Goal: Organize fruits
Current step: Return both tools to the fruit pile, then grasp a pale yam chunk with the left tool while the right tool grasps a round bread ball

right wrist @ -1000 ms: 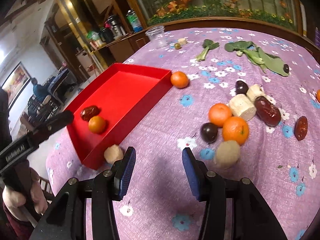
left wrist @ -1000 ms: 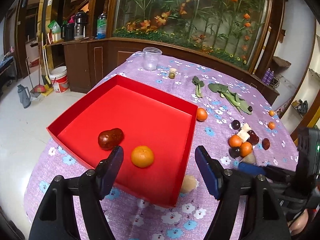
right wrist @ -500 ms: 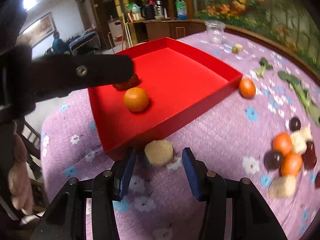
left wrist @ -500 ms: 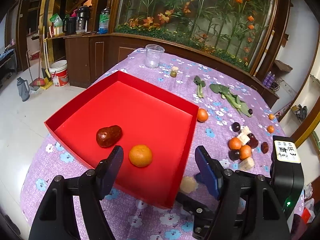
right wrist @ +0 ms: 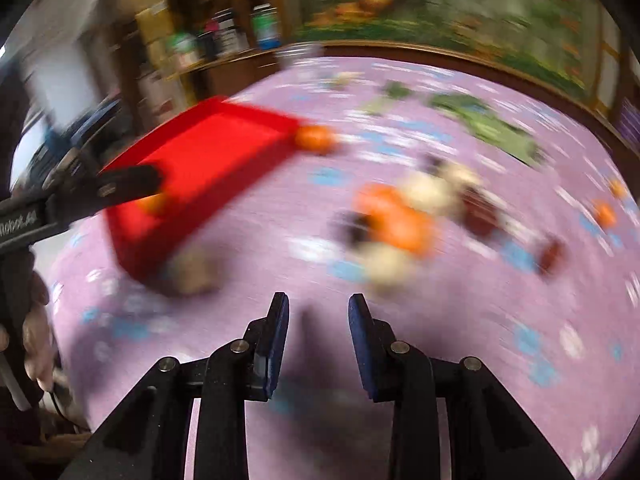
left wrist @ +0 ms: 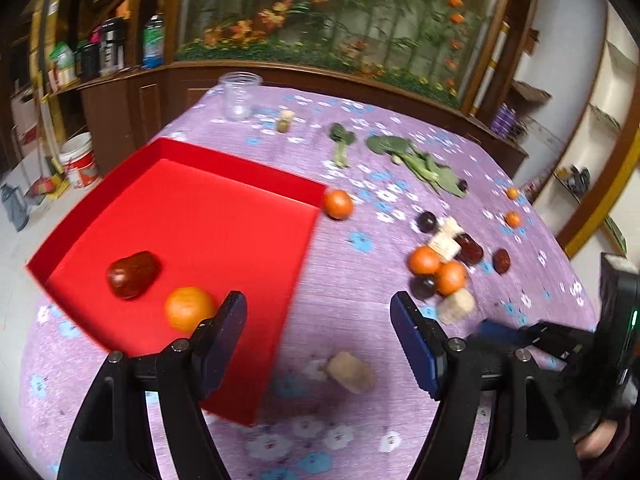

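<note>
A red tray (left wrist: 240,184) lies on the purple flowered cloth and holds a dark red fruit (left wrist: 133,274) and an orange (left wrist: 189,309). Another orange (left wrist: 338,204) rests by the tray's far corner. A beige lump (left wrist: 351,367) lies on the cloth by the tray's near corner. A cluster of oranges (left wrist: 438,268), dark plums and pale pieces lies to the right. My left gripper (left wrist: 320,332) is open and empty over the tray's near edge. My right gripper (right wrist: 318,334) is open and empty, low over bare cloth; its view is blurred, showing the tray (right wrist: 208,168) and the beige lump (right wrist: 192,266).
A clear plastic cup (left wrist: 239,96) stands at the table's far end. Green leafy stalks (left wrist: 420,162) lie beyond the fruit cluster. Two small oranges (left wrist: 513,206) sit near the right edge. A wooden cabinet and a flower display stand behind the table.
My left gripper has shifted right, so the tray sits further left in its view. My right gripper has pulled back from the beige lump and swung right, blurring its view; its jaws look narrower.
</note>
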